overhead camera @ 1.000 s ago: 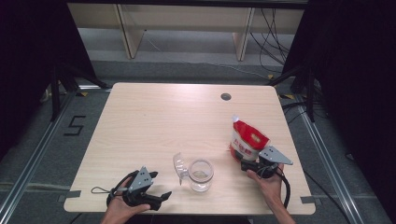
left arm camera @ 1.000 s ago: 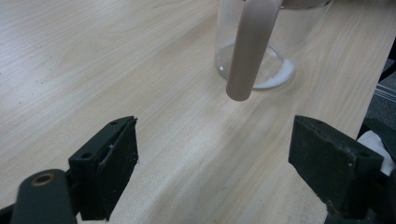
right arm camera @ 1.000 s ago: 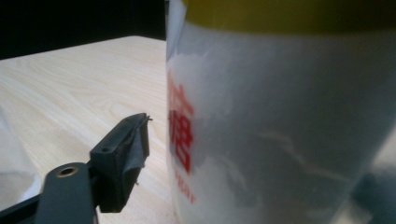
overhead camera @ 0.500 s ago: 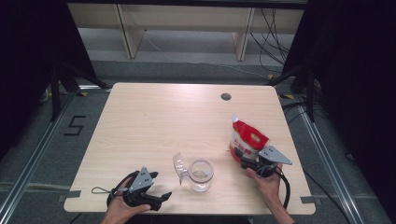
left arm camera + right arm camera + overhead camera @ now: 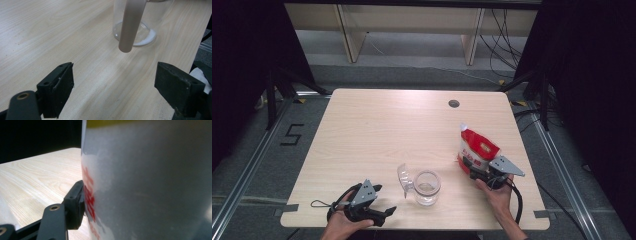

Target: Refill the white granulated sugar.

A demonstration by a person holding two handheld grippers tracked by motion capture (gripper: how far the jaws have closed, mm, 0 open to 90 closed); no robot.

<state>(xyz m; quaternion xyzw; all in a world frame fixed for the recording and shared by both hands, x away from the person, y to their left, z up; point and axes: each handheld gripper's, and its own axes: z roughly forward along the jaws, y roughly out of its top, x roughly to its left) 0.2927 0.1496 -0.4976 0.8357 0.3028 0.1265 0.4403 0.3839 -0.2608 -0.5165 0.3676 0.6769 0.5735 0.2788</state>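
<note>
The pale wood-grain table (image 5: 377, 130) carries a red-and-white plastic bag (image 5: 477, 149) near its right edge. The right gripper (image 5: 479, 172) has just been closing on the bag's base; one pad presses it, the other is hidden. A clear glass jar (image 5: 427, 187) stands mid-front. The left gripper (image 5: 384, 214) rests wide apart, empty.

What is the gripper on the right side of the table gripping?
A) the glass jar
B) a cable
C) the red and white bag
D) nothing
C: the right gripper has its jaws against the red and white bag, and its own view shows a pad pressed on the bag's side.
</note>
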